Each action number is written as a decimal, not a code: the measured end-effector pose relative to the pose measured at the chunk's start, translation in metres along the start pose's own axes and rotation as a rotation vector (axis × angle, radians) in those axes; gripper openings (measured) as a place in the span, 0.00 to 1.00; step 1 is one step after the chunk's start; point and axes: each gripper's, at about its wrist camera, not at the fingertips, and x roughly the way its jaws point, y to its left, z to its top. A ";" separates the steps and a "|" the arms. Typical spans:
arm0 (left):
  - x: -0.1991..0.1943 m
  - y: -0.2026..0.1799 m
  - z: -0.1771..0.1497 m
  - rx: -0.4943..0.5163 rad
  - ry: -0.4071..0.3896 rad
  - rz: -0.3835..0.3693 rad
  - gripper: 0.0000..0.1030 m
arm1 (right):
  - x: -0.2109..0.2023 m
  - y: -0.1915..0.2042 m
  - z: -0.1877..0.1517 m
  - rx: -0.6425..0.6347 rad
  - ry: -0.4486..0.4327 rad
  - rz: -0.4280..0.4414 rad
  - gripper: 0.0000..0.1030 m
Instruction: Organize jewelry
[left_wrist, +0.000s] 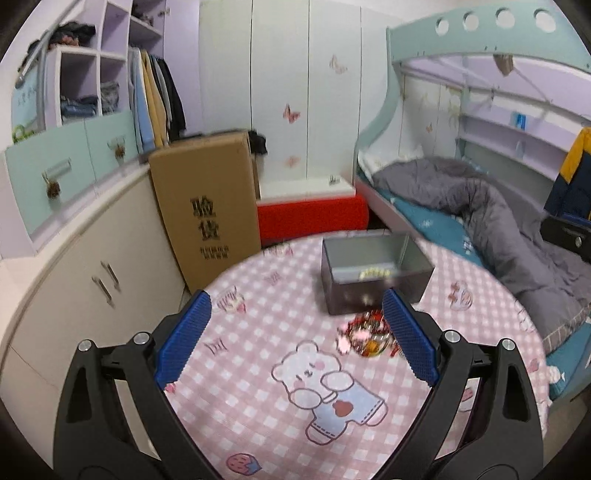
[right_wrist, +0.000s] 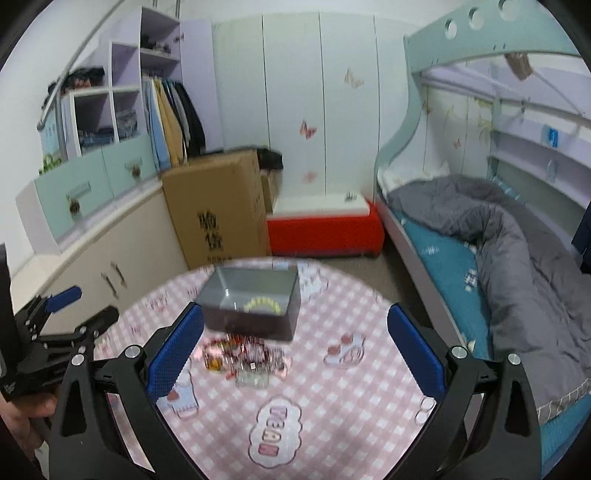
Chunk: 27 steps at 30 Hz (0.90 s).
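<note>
Jewelry pile (right_wrist: 243, 356): a blurred heap of red, amber and clear beaded pieces on the round bench (right_wrist: 332, 406), which carries a pink checked cloth, just in front of an open grey box (right_wrist: 251, 310). A yellow beaded bracelet (right_wrist: 263, 305) lies inside the box. Left gripper (left_wrist: 295, 332): blue pads spread wide, holding nothing, above the bench with the pile near its right pad. Right gripper (right_wrist: 295, 354): also spread apart, empty, with the pile beside its left pad. A cardboard carton (right_wrist: 221, 206) and a bed (right_wrist: 480, 236) stand beyond.
</note>
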 end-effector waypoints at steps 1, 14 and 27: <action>0.006 -0.002 -0.004 0.002 0.017 0.002 0.89 | 0.011 0.000 -0.008 0.002 0.039 0.006 0.93; 0.106 -0.020 -0.045 0.073 0.245 -0.024 0.89 | 0.075 0.005 -0.059 0.012 0.280 0.053 0.93; 0.141 -0.025 -0.049 0.100 0.329 -0.072 0.73 | 0.097 0.007 -0.071 0.000 0.357 0.072 0.93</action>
